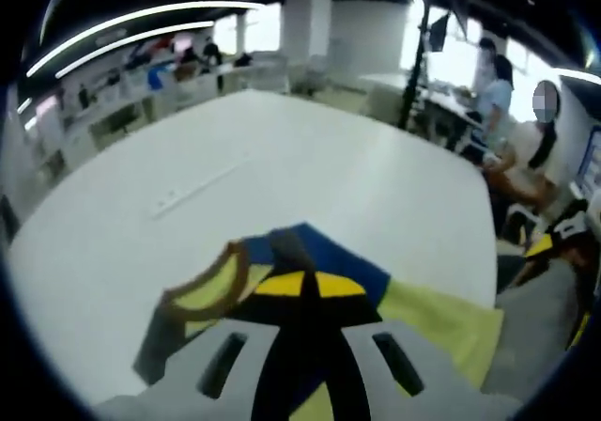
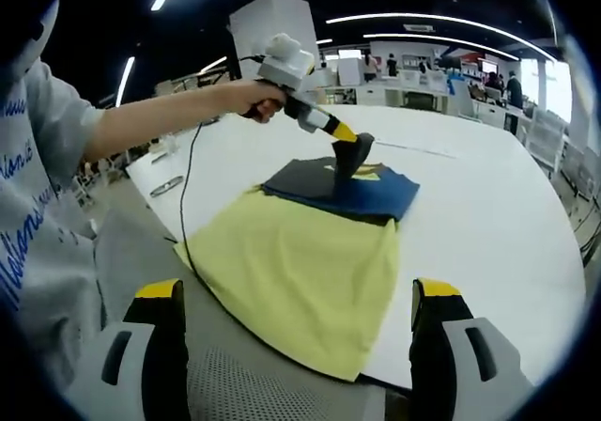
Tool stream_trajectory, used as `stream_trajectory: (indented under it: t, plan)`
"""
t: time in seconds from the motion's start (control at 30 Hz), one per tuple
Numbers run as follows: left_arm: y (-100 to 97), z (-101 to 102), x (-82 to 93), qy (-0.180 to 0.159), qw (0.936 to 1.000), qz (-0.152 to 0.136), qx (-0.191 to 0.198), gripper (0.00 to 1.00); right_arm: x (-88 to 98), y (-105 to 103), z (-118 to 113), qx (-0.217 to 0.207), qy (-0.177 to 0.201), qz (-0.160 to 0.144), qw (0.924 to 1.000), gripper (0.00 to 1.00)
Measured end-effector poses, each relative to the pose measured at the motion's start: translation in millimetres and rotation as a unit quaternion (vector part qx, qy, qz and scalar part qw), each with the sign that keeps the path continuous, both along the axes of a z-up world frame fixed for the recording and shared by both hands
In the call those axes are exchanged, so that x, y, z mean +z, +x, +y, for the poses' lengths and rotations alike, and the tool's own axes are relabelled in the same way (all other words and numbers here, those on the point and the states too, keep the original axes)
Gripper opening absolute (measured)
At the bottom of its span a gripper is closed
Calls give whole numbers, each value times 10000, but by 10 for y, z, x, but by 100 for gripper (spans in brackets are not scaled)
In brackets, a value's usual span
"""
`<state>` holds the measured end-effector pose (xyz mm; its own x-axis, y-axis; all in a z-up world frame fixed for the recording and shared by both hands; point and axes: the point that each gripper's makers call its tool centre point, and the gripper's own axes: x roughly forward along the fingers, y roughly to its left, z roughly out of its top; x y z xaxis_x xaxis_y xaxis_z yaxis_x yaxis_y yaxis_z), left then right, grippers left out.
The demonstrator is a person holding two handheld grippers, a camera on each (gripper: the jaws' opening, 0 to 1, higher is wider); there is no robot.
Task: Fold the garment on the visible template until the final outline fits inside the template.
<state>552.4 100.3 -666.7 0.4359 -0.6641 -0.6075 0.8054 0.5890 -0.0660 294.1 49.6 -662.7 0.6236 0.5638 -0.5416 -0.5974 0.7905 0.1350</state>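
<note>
Grey and black, my left gripper (image 1: pixel 302 294) shows its 2 jaws rising from the bottom of the left gripper view, drawn close together with dark cloth between them; from here I cannot tell whether they truly pinch it. Just past their yellow tips lies the garment (image 1: pixel 338 280), a bunched heap of navy, yellow and dark brown fabric with a curled ribbed edge (image 1: pixel 208 285) lifted to one side. Beyond it the white table (image 1: pixel 282 167) runs out flat, and people (image 1: pixel 512 120) sit at desks on the far side of the room.

From the right gripper view, my right gripper (image 2: pixel 299 322) holds its 2 jaws wide apart with nothing between them, hovering over the near edge of the table (image 2: pixel 488 224). Ahead of them the garment (image 2: pixel 300 271) spreads as a broad yellow panel, with a navy section (image 2: pixel 338 191) folded over its far end. My left gripper (image 2: pixel 352 158) stands down on that navy part, gripped by my hand (image 2: pixel 249 97), a cable trailing from it across the table.
</note>
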Motion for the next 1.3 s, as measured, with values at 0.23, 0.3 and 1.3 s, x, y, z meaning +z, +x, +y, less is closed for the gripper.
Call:
stream_trajectory:
  t: [0.23,0.3,1.3]
  plan:
    - [11,-109,-89,7,10000,94,-2,0,-29,8,-4,-43,29,37,10000,100]
    - [8,-142,-116,24,9999,133,-29,0,-34,11,-11,-51,34,42,10000,100]
    - [-16,-508,-619,183,9974,693,-113,2,-74,87,-130,-418,145,-44,9990,100]
